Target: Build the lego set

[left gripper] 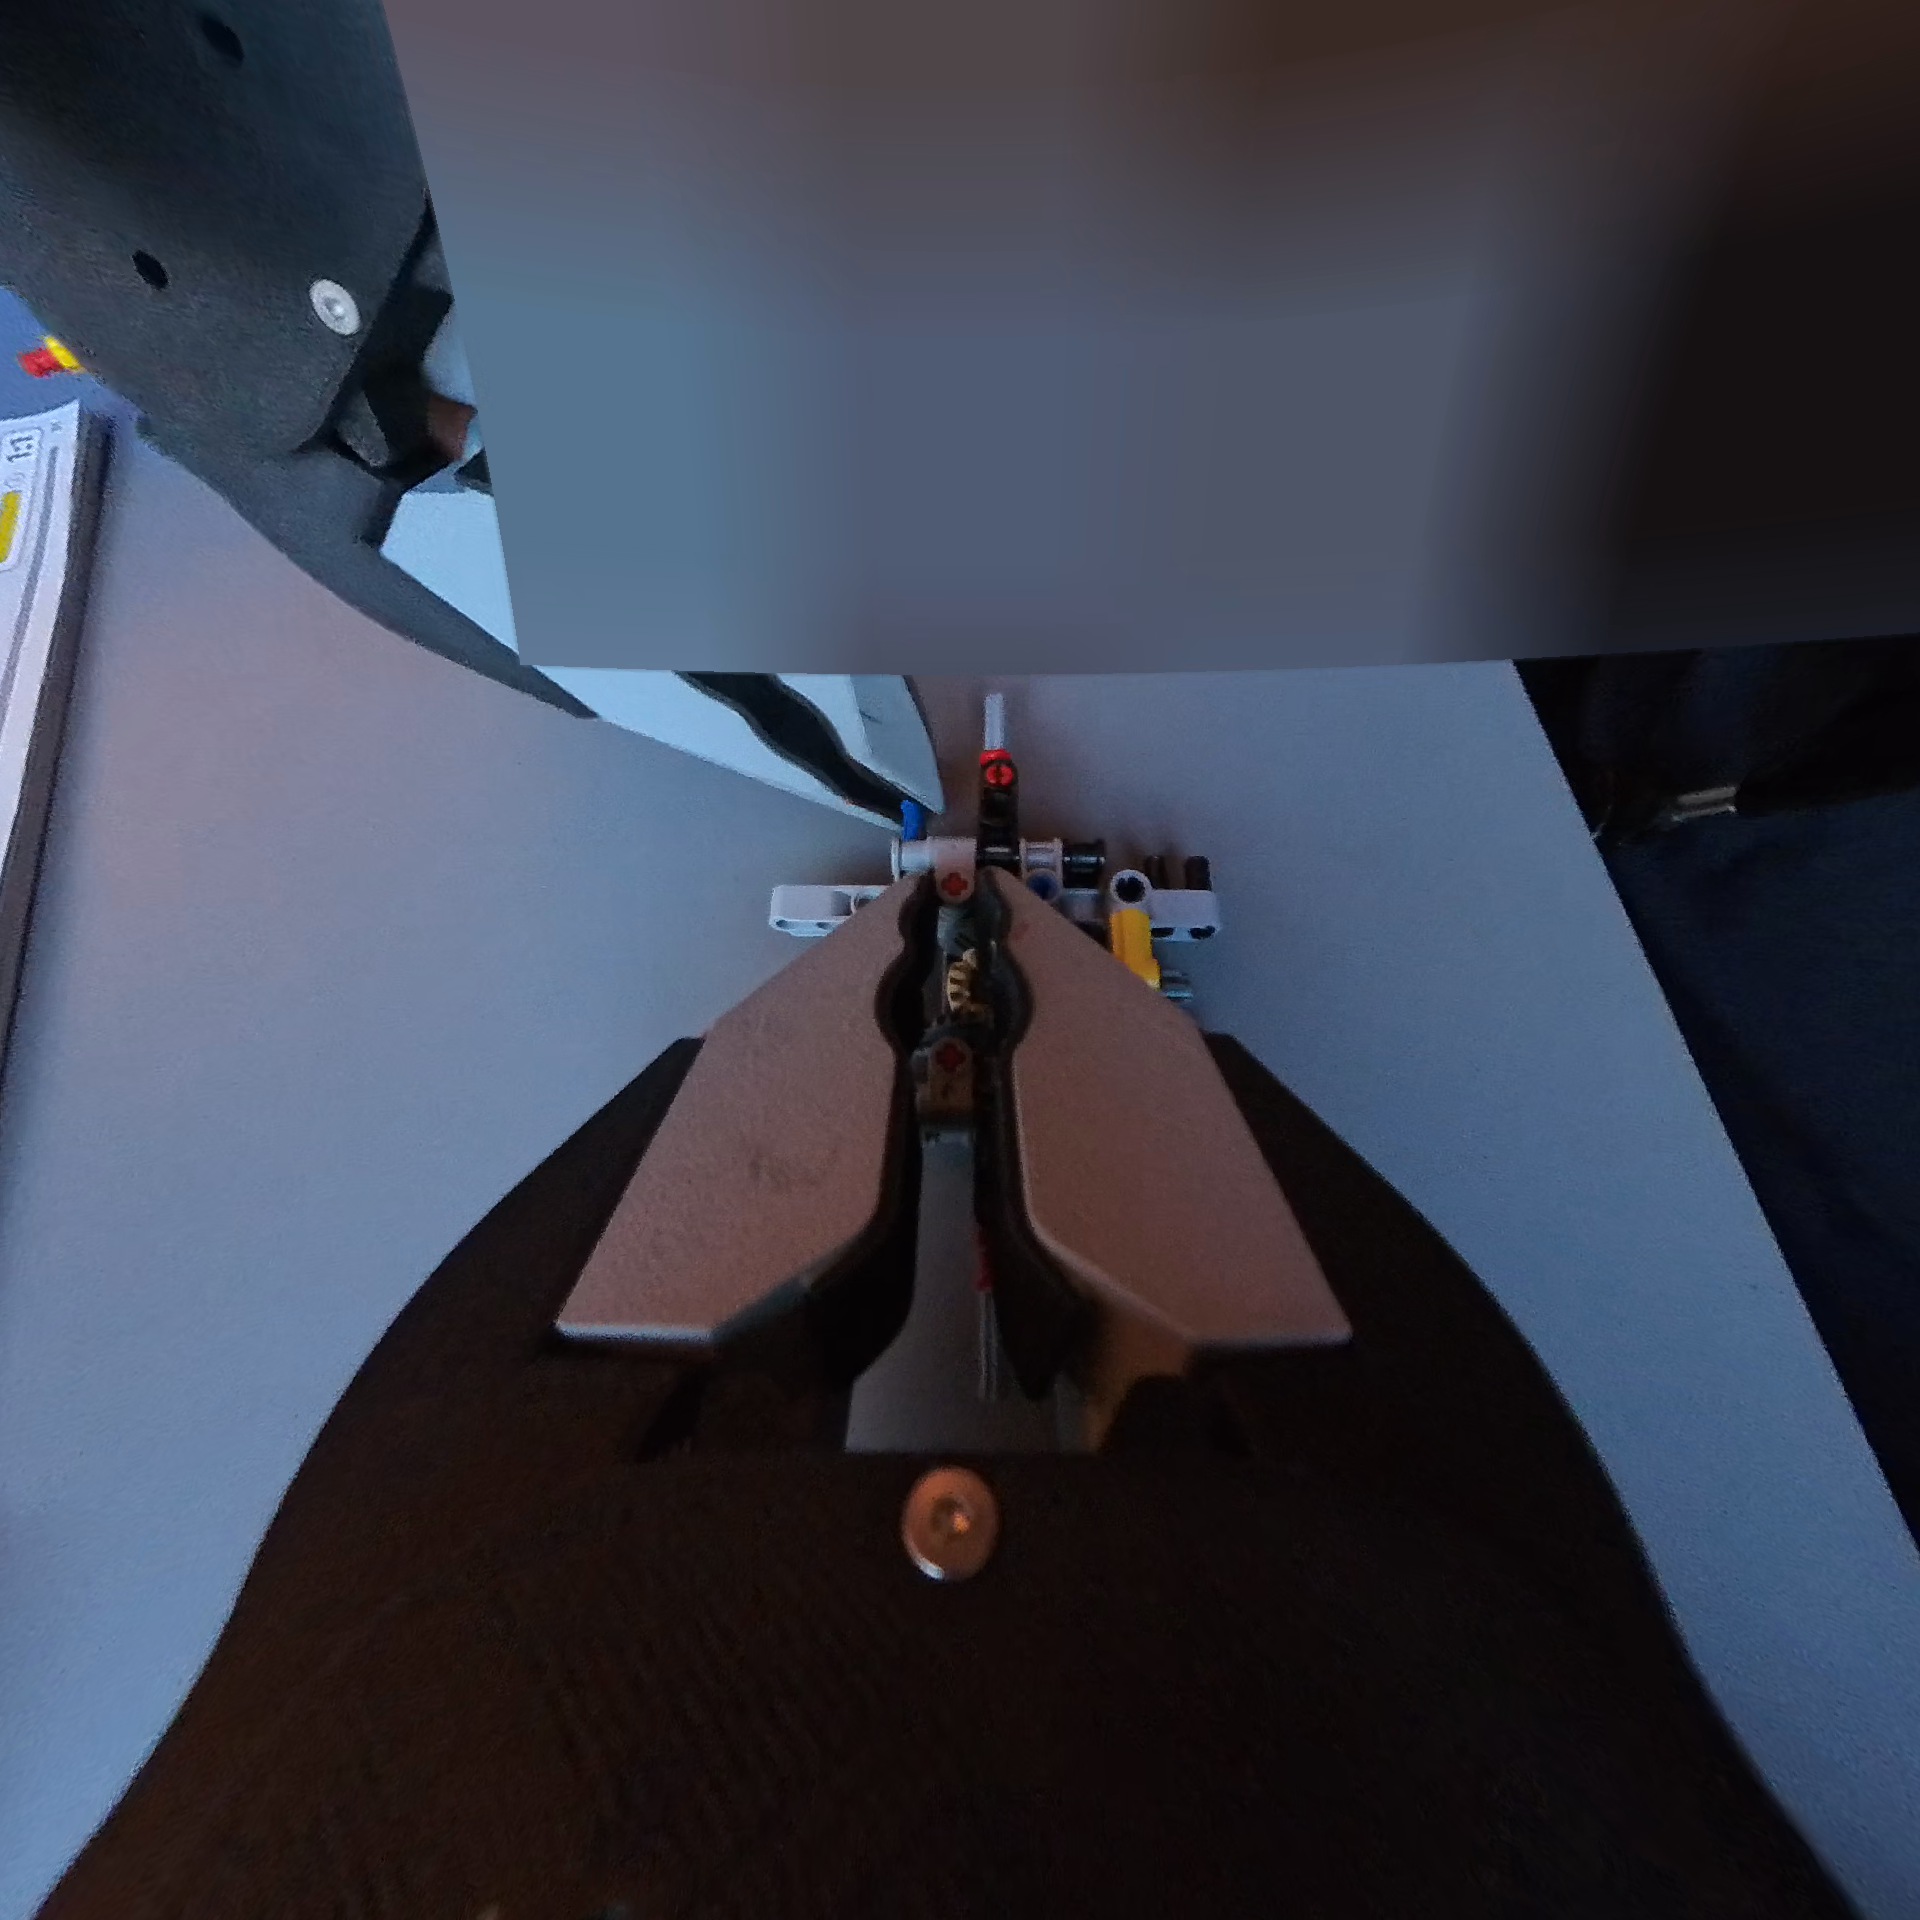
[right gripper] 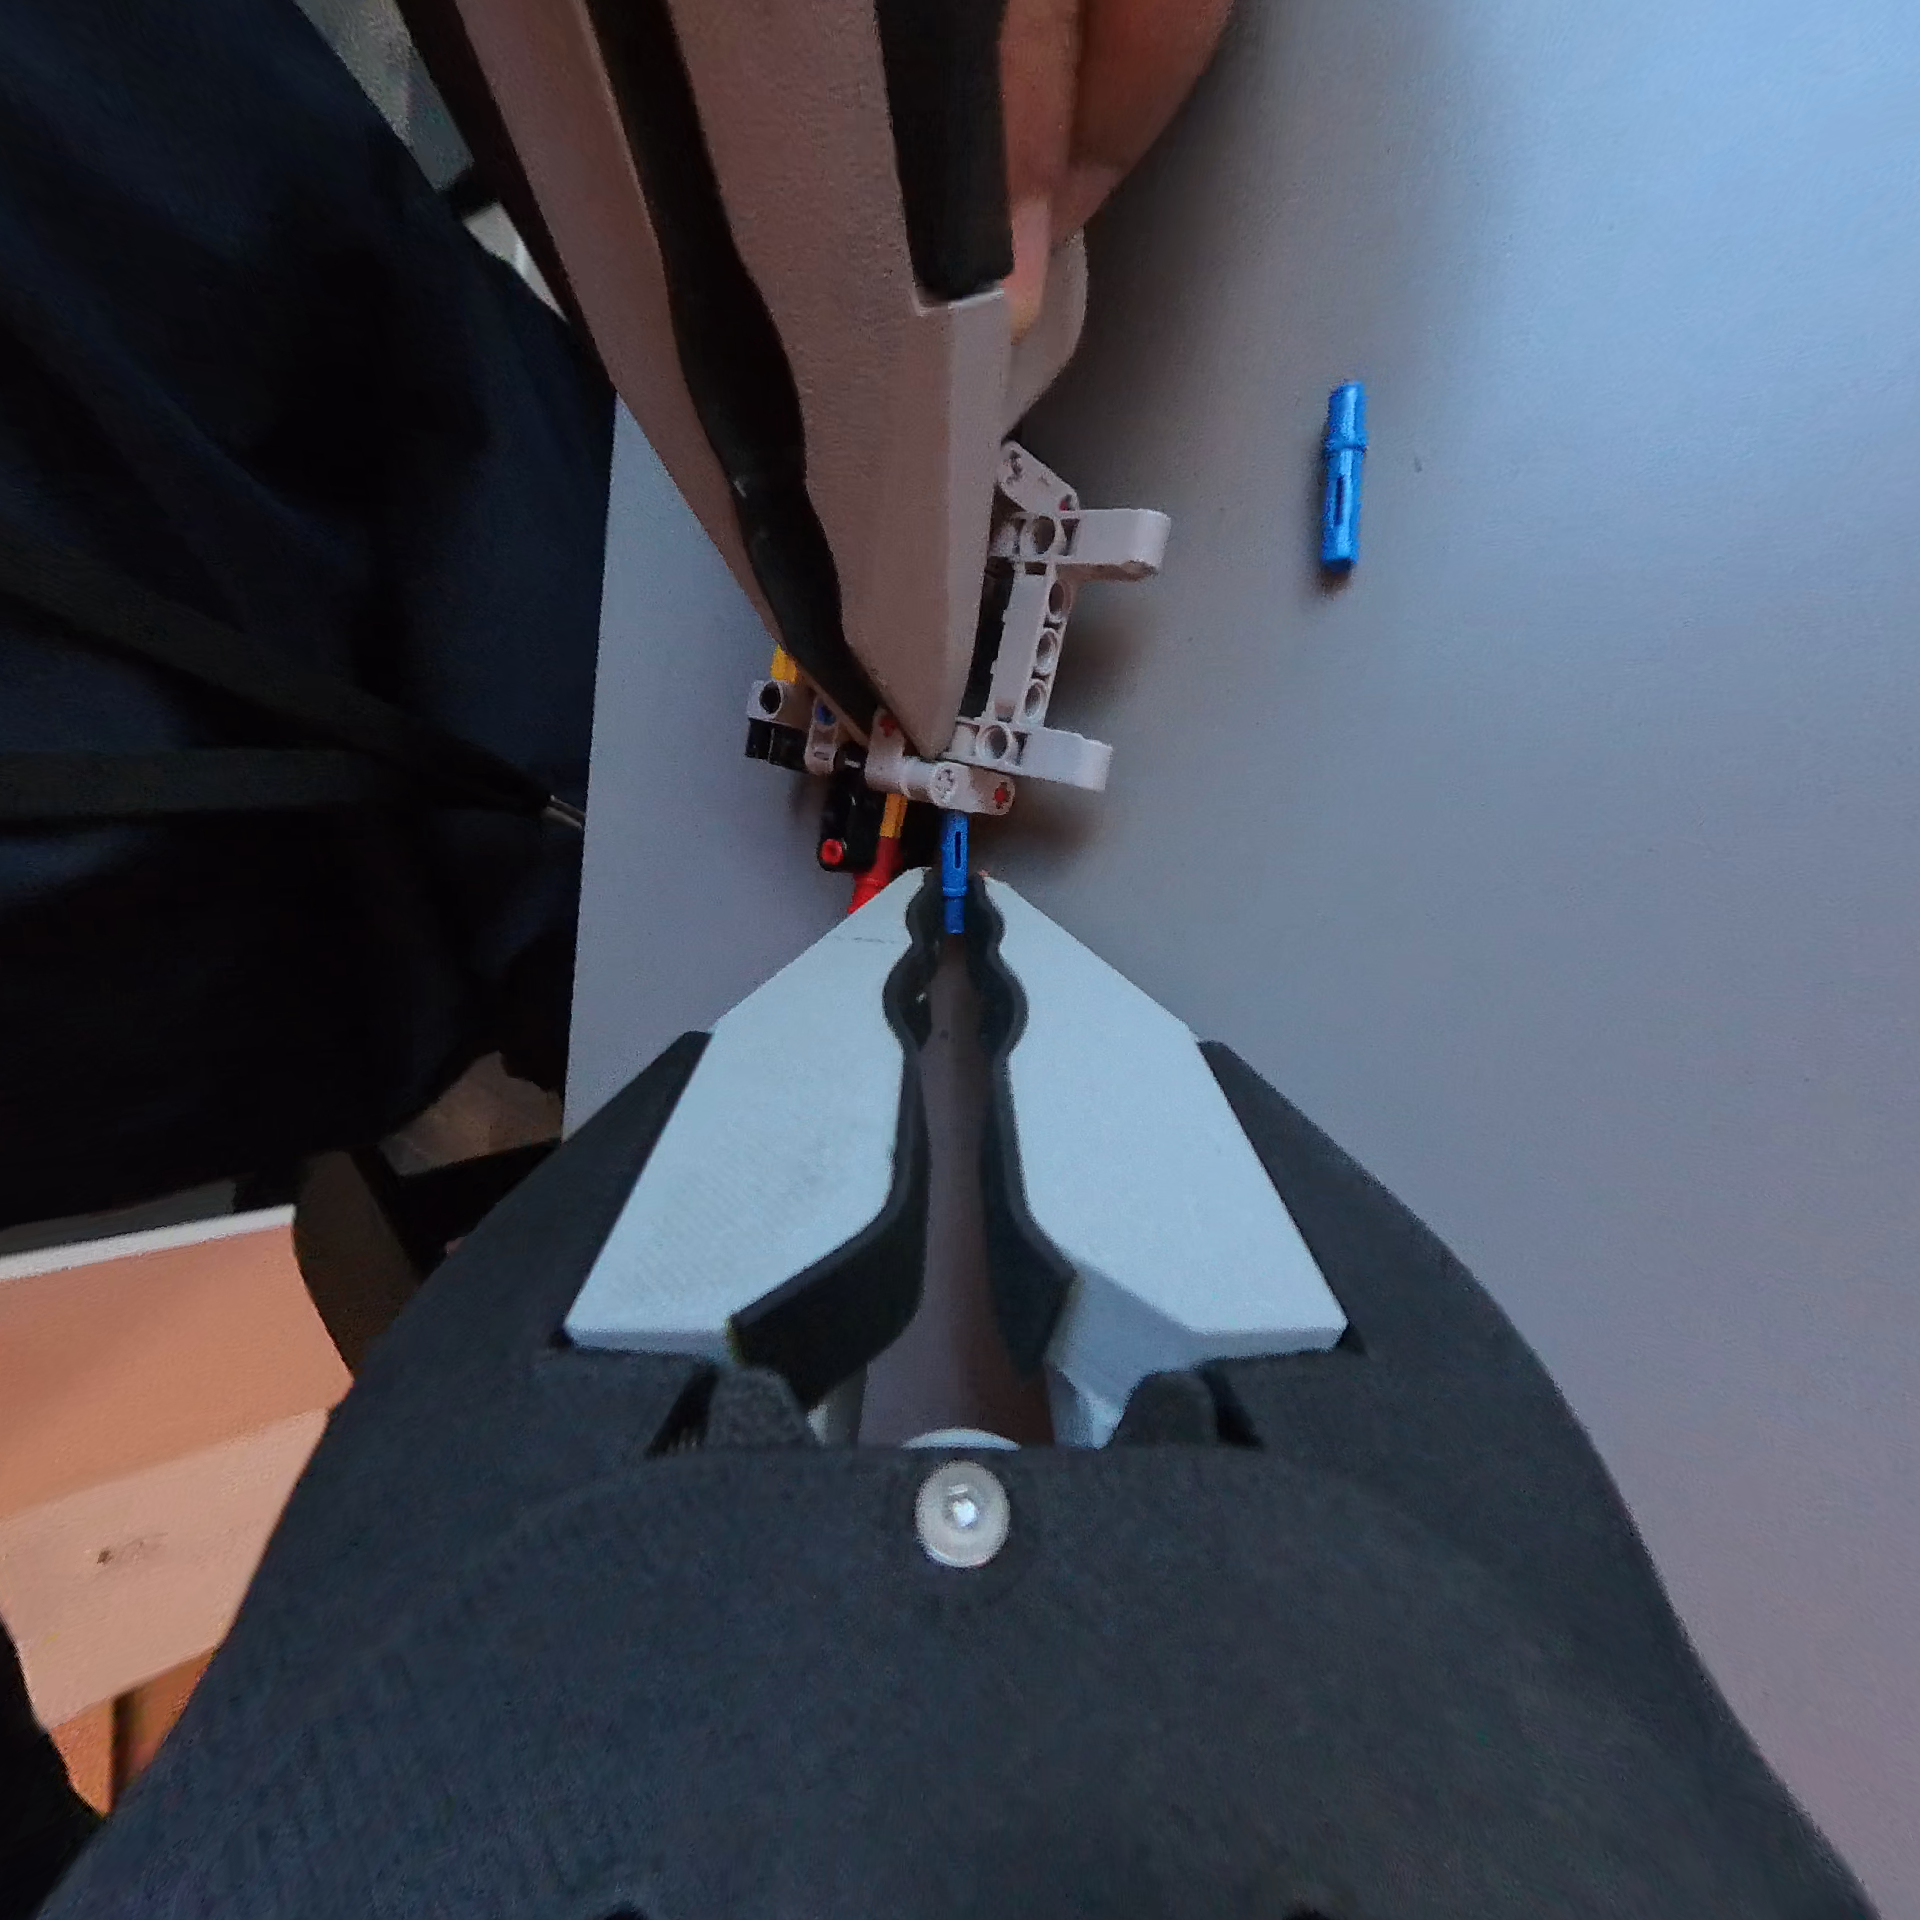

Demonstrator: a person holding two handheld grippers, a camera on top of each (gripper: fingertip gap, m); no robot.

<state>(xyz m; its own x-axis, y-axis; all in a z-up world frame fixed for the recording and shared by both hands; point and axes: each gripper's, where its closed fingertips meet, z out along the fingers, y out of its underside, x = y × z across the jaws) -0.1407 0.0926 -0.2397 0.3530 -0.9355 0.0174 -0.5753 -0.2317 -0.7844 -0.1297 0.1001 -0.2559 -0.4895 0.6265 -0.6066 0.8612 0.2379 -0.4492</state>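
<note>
Your left gripper (left gripper: 961,883) clamps a grey beam model (right gripper: 1023,665) with red, yellow, black parts; table (right gripper: 1558,935) beneath. Your right gripper (right gripper: 954,883) pinches a blue pin (right gripper: 953,873) at its end; another pin (right gripper: 1341,478) lies apart.

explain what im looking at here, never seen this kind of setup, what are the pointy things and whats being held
The pointy things are two hand-held grabbing tools, one in each of a person's hands. Each has two fingers that pinch, and a camera looking forward along them, so each picture is one tool's own view.

In the left wrist view, the left tool, with tan fingers, is closed on a small assembly of plastic building pieces, grey beams with black, yellow and red parts, on a pale table.

In the right wrist view, the right tool, with pale blue-grey fingers, pinches a small blue pin at its tips, pointing at the assembly. The left tool comes in from the top there.

A second blue pin lies loose on the table to the right.
</note>
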